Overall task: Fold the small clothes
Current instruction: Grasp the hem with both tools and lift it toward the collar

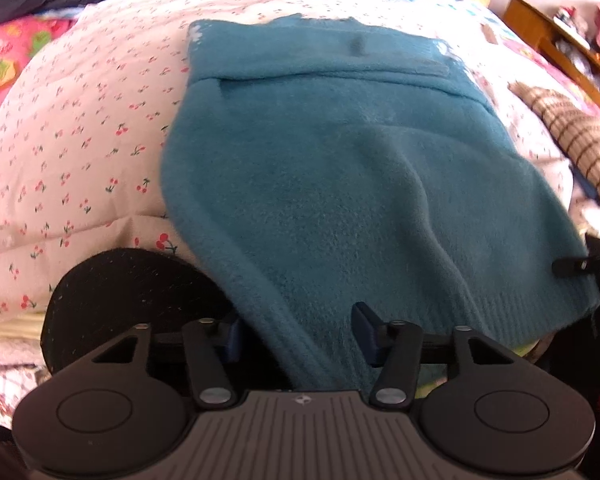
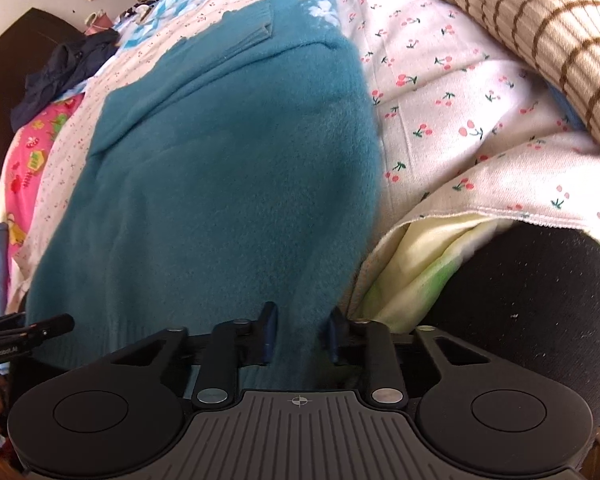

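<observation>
The teal sweater (image 1: 340,168) lies spread on the bed, over the cherry-print quilt (image 1: 80,140), its near hem pulled up toward me. My left tongs (image 1: 300,334) have the hem's left corner between their blue pads and are pinched on it; my right tongs (image 2: 298,334) are pinched on the hem's other corner, the knit bunched tight between the pads. From the left camera I can see the tip of my right tongs at the sweater's far right edge, and from the right camera the tip of my left tongs shows at the lower left. A sleeve is folded across the sweater's upper part, near a white flower pattern (image 2: 318,4). To the right of the sweater, apart from it, lies a beige garment with brown checks (image 2: 540,40). Well beyond, at the far left of the bed, sits a dark crumpled garment (image 2: 64,72) beside a pink printed cloth (image 2: 32,152). Under the quilt's near edge a pale yellow-green layer (image 2: 416,264) shows.
</observation>
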The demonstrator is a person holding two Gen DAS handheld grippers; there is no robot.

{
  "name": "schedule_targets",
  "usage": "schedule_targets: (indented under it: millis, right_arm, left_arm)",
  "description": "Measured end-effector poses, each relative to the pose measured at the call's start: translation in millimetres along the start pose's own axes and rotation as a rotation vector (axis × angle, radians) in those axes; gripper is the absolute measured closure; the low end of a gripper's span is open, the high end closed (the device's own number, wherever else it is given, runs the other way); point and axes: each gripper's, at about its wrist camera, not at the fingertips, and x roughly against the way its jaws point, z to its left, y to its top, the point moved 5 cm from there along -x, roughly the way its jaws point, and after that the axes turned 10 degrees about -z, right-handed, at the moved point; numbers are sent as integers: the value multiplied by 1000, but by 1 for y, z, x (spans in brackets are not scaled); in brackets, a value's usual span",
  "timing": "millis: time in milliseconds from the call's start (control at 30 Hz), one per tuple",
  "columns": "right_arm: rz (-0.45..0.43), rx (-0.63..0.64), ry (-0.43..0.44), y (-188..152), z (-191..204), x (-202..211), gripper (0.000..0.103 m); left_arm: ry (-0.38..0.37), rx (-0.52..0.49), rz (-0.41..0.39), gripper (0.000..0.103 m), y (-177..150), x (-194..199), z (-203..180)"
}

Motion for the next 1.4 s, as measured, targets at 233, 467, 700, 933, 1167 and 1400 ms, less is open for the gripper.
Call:
schedule_targets:
  millis: [233, 467, 700, 933, 1167, 1400]
  right_arm:
    - [39, -19, 8, -4, 0, 0, 80]
    - [52, -54, 28, -5, 1, -7, 80]
    - [-14, -205, 142, -3, -10, 2, 90]
    - [-96, -308, 251, 4, -6, 6, 91]
    - [-180, -367, 367, 36, 10, 9, 91]
    - [-260, -415, 425, 66, 20, 8, 91]
  left_arm:
    - [-10, 38, 27, 60, -1, 2, 6]
    - [-11, 42, 65, 59, 3, -5, 7]
    - [-77, 126, 45, 65, 9, -5, 13]
    - [-210, 334, -29, 76, 16, 0, 24]
    - [-345, 426, -122, 77, 41, 2, 20]
    - [-437, 549, -217, 78, 65, -1, 26]
